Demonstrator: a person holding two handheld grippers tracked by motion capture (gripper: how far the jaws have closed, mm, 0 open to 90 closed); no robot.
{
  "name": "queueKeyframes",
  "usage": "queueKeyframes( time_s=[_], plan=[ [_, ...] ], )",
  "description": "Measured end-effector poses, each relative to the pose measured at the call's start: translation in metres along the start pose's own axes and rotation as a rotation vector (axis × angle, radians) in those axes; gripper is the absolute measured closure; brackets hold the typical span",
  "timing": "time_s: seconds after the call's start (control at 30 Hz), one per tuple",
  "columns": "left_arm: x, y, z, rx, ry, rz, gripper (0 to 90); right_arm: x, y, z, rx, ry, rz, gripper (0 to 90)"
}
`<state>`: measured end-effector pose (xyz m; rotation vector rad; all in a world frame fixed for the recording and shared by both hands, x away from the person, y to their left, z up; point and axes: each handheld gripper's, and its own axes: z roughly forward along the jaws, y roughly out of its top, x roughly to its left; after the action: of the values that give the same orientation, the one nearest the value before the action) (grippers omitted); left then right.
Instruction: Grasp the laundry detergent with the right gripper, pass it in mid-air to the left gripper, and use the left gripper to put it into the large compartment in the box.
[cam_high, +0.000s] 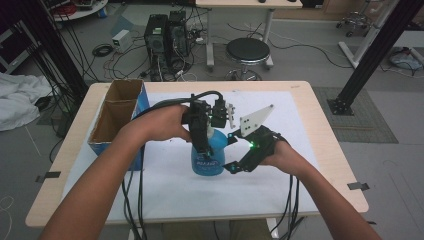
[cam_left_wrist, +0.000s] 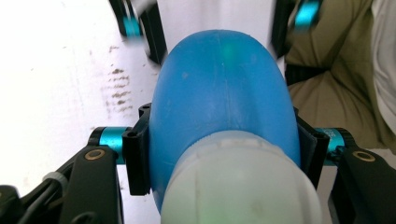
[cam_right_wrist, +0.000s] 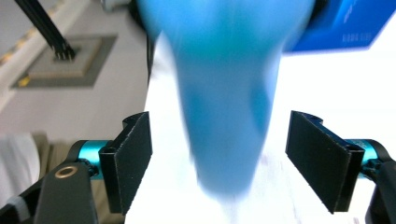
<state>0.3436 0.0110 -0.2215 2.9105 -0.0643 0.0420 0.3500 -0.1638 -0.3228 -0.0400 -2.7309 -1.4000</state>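
Two bare forearms reach in from the bottom of the high view and converge near the table's middle. The left hand (cam_high: 167, 122) holds the left gripper (cam_high: 202, 140) pointing downward, its black jaws pressed against both sides of the bottle (cam_high: 209, 152) just below the white cap. The right hand (cam_high: 285, 157) holds the right gripper (cam_high: 234, 167) low, aimed leftward at the bottle's base, a grey plate on top. In the right gripper view its jaws stand wide apart, the bottle between them, untouched.
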Motion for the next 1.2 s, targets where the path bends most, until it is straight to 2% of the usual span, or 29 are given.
queueKeyframes(
  time_s=[0.03, 0.07, 0.1, 0.13, 0.17, 0.2, 0.23, 0.3, 0.33, 0.37, 0.5, 0.57, 0.6, 0.63, 0.67, 0.7, 0.73, 0.77, 0.8, 0.83, 0.87, 0.93, 0.97, 1.0, 1.07, 1.13, 1.17, 1.2],
  plan=[
    [0.001, -0.001, -0.001, -0.002, 0.006, -0.003, 37.9, 0.0, 0.0, 0.0, 0.0, 0.0, 0.0, 11.6],
    [0.002, -0.003, -0.002, -0.002, 0.01, -0.009, 37.9, -0.001, -0.002, -0.004, 0.015, 0.002, 0.028, 11.2],
    [0.003, -0.005, -0.002, -0.005, 0.011, -0.017, 37.9, -0.002, -0.004, -0.009, 0.016, -0.008, 0.053, 11.2],
    [0.005, -0.008, -0.004, -0.003, 0.014, -0.027, 37.9, -0.003, -0.007, -0.018, 0.045, -0.045, 0.081, 11.2],
    [0.005, -0.008, -0.004, -0.003, 0.014, -0.027, 37.9, -0.003, -0.007, -0.018, 0.045, -0.045, 0.081, 11.2],
    [0.006, -0.009, -0.004, -0.005, 0.017, -0.036, 37.9, -0.007, -0.01, -0.023, 0.101, -0.064, 0.12, 11.2],
    [0.006, -0.01, -0.004, -0.003, 0.019, -0.038, 37.9, -0.009, -0.013, -0.026, 0.119, -0.053, 0.126, 11.2],
    [0.008, -0.011, -0.005, 0.0, 0.02, -0.046, 37.9, -0.009, -0.017, -0.031, 0.127, -0.016, 0.1, 11.2],
    [0.009, -0.011, -0.004, 0.001, 0.022, -0.054, 37.9, -0.009, -0.017, -0.031, 0.127, -0.016, 0.1, 11.2],
    [0.009, -0.012, -0.004, 0.001, 0.024, -0.056, 37.8, -0.009, -0.02, -0.035, 0.146, 0.015, 0.094, 11.2],
    [0.014, -0.018, -0.004, 0.011, 0.032, -0.08, 37.8, -0.008, -0.022, -0.037, 0.204, -0.001, 0.096, 11.1],
    [0.017, -0.021, -0.005, 0.009, 0.036, -0.095, 37.8, -0.008, -0.025, -0.038, 0.242, -0.031, 0.111, 11.0],
    [0.018, -0.022, -0.005, 0.007, 0.038, -0.102, 37.8, -0.008, -0.027, -0.039, 0.275, -0.088, 0.116, 1.0],
    [0.019, -0.023, -0.006, 0.008, 0.042, -0.106, 37.8, -0.008, -0.027, -0.039, 0.275, -0.088, 0.116, 1.0],
    [0.022, -0.026, -0.006, 0.006, 0.051, -0.126, 37.8, -0.01, -0.03, -0.043, 0.294, -0.115, 0.124, 0.6],
    [0.022, -0.026, -0.006, 0.006, 0.051, -0.126, 37.8, -0.011, -0.031, -0.046, 0.294, -0.122, 0.133, 0.6],
    [0.025, -0.029, -0.007, 0.004, 0.061, -0.145, 37.8, -0.011, -0.032, -0.048, 0.298, -0.139, 0.136, 0.6],
    [0.025, -0.029, -0.007, 0.004, 0.061, -0.145, 37.8, -0.011, -0.033, -0.051, 0.316, -0.165, 0.133, 0.6],
    [0.026, -0.031, -0.008, 0.006, 0.067, -0.156, 37.8, -0.011, -0.035, -0.053, 0.338, -0.177, 0.145, 0.7],
    [0.029, -0.034, -0.011, 0.003, 0.08, -0.188, 37.8, -0.012, -0.036, -0.056, 0.352, -0.186, 0.155, 0.7],
    [0.029, -0.034, -0.011, 0.003, 0.08, -0.188, 37.8, -0.012, -0.036, -0.056, 0.352, -0.186, 0.155, 0.7],
    [0.032, -0.037, -0.014, 0.008, 0.096, -0.224, 37.8, -0.013, -0.039, -0.063, 0.37, -0.219, 0.174, 0.7],
    [0.034, -0.038, -0.016, 0.01, 0.104, -0.243, 37.8, -0.015, -0.04, -0.071, 0.415, -0.246, 0.204, 0.8],
    [0.036, -0.04, -0.019, 0.018, 0.11, -0.258, 37.8, -0.015, -0.04, -0.071, 0.415, -0.246, 0.204, 0.8],
    [0.039, -0.042, -0.024, 0.016, 0.118, -0.287, 37.8, -0.017, -0.041, -0.081, 0.45, -0.288, 0.234, 0.8],
    [0.043, -0.045, -0.029, 0.013, 0.124, -0.311, 37.8, -0.018, -0.044, -0.097, 0.488, -0.293, 0.23, 1.3],
    [0.047, -0.048, -0.035, 0.006, 0.13, -0.341, 37.8, -0.018, -0.044, -0.102, 0.501, -0.299, 0.233, 1.3],
    [0.047, -0.048, -0.035, 0.006, 0.13, -0.341, 37.8, -0.019, -0.045, -0.107, 0.507, -0.298, 0.237, 1.3]
  ],
)
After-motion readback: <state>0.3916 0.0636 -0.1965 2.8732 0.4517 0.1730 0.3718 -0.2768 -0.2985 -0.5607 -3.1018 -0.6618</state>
